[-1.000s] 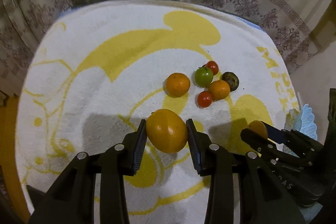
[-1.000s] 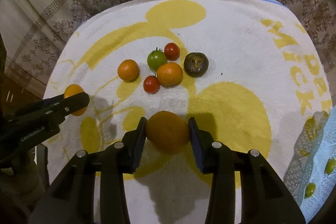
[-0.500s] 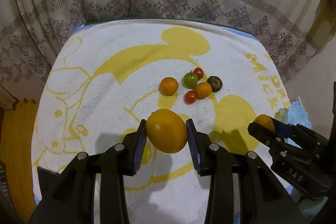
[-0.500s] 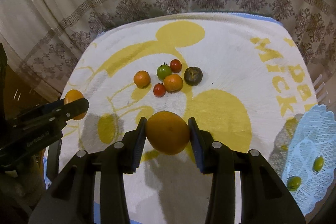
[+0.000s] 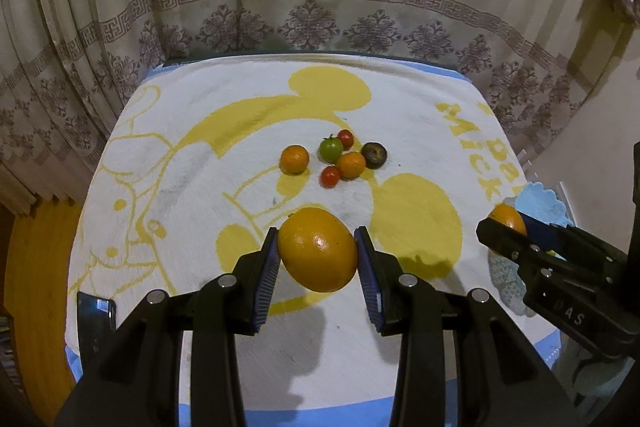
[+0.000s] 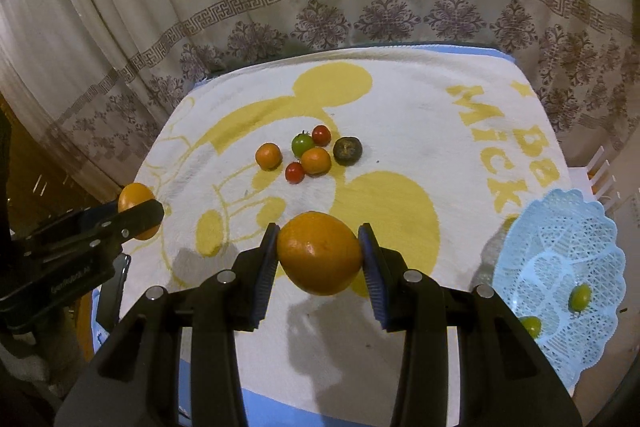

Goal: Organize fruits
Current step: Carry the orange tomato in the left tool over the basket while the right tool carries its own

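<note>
Your left gripper (image 5: 316, 253) pinches a large yellow-orange citrus fruit (image 5: 317, 249); your right gripper (image 6: 319, 254) pinches a round orange (image 6: 319, 252), both above the yellow-printed white towel (image 6: 400, 115).

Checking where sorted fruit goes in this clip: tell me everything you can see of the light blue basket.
The light blue basket is a shallow dish of lacy openwork, plastic by its look, with a scalloped rim. It sits at the towel's right edge, partly off it. Two small green fruits lie inside. Neither gripper touches it; its near-left rim is hidden behind the right gripper.
</note>
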Tool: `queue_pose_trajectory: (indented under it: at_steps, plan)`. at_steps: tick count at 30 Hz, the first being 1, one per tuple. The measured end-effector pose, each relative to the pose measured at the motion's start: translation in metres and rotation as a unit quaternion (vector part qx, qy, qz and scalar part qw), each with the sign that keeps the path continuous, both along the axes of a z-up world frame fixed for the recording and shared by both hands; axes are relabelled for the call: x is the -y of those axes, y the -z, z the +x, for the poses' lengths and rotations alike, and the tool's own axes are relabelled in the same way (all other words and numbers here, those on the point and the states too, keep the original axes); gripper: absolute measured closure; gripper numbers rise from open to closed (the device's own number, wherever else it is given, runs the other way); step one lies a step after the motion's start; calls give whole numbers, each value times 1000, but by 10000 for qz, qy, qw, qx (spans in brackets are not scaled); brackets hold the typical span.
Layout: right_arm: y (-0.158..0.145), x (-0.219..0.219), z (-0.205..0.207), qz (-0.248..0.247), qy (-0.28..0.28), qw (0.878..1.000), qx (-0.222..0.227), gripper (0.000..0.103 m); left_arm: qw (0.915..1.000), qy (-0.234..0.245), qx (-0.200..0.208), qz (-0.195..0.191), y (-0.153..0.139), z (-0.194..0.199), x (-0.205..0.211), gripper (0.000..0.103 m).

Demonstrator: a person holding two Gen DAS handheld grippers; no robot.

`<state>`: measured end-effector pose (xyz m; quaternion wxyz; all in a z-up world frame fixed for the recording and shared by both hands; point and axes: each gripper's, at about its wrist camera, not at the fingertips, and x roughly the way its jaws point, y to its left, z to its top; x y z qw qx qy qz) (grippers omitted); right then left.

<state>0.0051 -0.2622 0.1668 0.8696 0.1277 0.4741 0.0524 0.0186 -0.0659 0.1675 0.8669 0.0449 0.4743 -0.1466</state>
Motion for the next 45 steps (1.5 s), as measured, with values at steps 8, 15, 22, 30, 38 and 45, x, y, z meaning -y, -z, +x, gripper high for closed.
queue_pose_trajectory:
  at_steps: [8, 15, 22, 30, 38, 45]
  plan:
    - [-13, 21, -20, -38, 74, 9998, 161, 62, 9998, 119, 129, 11, -8, -22, 22, 65]
    - [-20, 44, -34, -86, 215, 9994, 264, 62, 9994, 256, 239, -6, -13, -39, 45, 65]
    - [-23, 72, -50, -106, 393, 9987, 297, 62, 9987, 402, 320, -1, -16, -53, 69, 65]
    - [-23, 108, -68, -159, 661, 9972, 311, 62, 9977, 552, 394, -15, -18, -62, 93, 65]
    - [-20, 150, -83, -208, 1078, 9936, 262, 62, 9962, 770, 405, -45, -16, -66, 121, 65]
    - [-6, 180, -100, -216, 1341, 9907, 50, 62, 9931, 1130, 287, -112, -9, -71, 154, 65]
